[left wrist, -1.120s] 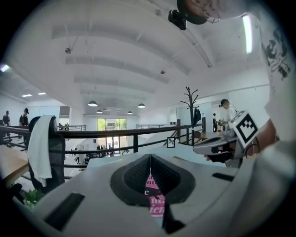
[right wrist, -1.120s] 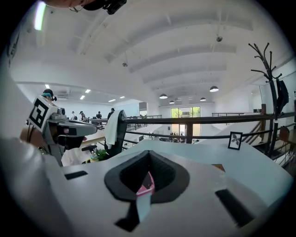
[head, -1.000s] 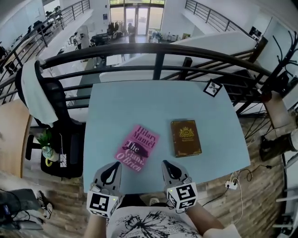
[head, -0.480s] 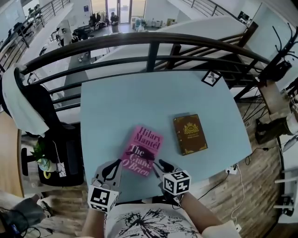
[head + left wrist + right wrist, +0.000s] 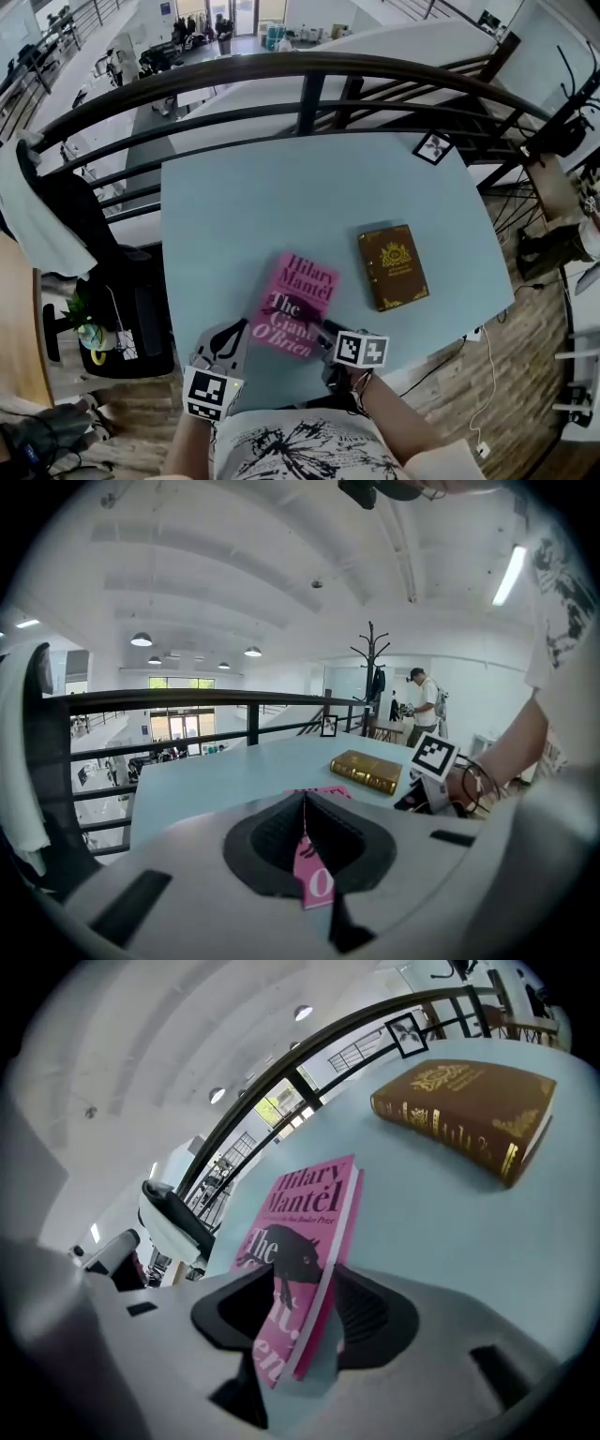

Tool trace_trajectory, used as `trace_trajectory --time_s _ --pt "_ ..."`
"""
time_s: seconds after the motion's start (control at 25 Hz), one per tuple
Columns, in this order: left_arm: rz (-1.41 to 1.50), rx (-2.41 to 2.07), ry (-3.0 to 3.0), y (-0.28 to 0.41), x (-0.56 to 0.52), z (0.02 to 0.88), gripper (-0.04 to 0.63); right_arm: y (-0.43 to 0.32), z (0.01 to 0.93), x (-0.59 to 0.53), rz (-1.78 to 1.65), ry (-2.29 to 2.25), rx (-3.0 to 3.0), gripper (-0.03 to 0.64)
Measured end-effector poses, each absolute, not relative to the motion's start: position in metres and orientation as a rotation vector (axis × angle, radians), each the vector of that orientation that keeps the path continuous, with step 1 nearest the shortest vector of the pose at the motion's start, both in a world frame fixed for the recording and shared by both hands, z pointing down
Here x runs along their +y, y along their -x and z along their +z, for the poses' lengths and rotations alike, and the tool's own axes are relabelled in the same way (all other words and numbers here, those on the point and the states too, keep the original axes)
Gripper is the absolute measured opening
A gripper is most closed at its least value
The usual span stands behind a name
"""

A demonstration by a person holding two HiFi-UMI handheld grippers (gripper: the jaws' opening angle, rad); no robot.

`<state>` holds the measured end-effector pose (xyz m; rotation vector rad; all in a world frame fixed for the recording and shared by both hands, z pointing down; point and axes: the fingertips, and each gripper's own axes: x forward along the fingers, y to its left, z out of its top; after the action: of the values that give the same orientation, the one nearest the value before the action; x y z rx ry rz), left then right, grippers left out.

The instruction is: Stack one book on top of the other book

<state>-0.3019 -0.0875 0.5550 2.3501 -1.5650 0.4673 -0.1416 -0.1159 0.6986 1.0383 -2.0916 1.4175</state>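
Your right gripper (image 5: pixel 324 335) has just been opening its jaws and they now stand wide. The near right edge of the pink book (image 5: pixel 296 304) runs between them, but the pads do not press on it. Your left gripper (image 5: pixel 223 343) is closed with nothing in it, and hovers just near and left of that book.

The pink book lies tilted near the middle of the table's (image 5: pixel 272 197) near side. The brown book (image 5: pixel 393 267) lies flat to its right and a little farther off, apart from it.

- Slide the right jaws further over the edge before you close, so the pads land on cover and underside, not just on the page edges.
- The side you are taking looks like the open page side (image 5: pixel 330 1241), so the book may well fan open. Grip firmly and keep it level.
- If it slides as you push in, steady its near left corner with the closed left gripper.
- Then carry it right and farther off, and lower it squarely onto the brown book (image 5: pixel 464 1101).

The pink cover reads "Hilary Mantel" and "The Giant, O'Brien", with a small line ending "the Man Booker Prize". The brown book has a gold crest and gold lettering too small to read. A marker card (image 5: pixel 433 147) with a black square pattern lies at the far right corner.
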Motion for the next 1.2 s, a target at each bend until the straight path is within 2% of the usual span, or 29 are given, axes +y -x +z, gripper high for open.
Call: trace_trajectory --time_s 0.12,0.2,0.6,0.64,0.68,0.72,0.8,1.2 --pt "0.498 -1.542 -2.342 0.303 -0.090 0.565 0.009 0.148 0.707 -0.117 1.429 -1.016 -2.075 0.178" --pt "0.524 -1.504 -2.329 0.302 -0.091 0.574 0.009 0.149 0.712 -0.118 1.443 -0.999 -2.066 0.135" --pt "0.634 -1.180 -2.104 0.284 -0.101 0.634 0.014 0.148 0.714 -0.117 1.467 -0.986 -2.085 0.138" --pt "0.652 -1.162 -2.067 0.285 -0.104 0.640 0.042 0.147 0.715 -0.117 1.451 -0.990 -2.082 0.145" --pt "0.672 -1.142 -2.035 0.284 -0.106 0.647 0.130 0.146 0.715 -0.117 1.426 -0.993 -2.081 0.155" --pt "0.697 -1.120 -2.008 0.283 -0.107 0.652 0.153 0.145 0.715 -0.118 1.393 -0.996 -2.082 0.168" --pt "0.752 -1.089 -1.973 0.281 -0.112 0.661 0.172 0.144 0.714 -0.120 1.323 -0.998 -2.092 0.189" --pt "0.801 -0.933 -1.864 0.271 -0.133 0.705 0.229 0.147 0.712 -0.120 1.268 -0.994 -2.099 0.175"
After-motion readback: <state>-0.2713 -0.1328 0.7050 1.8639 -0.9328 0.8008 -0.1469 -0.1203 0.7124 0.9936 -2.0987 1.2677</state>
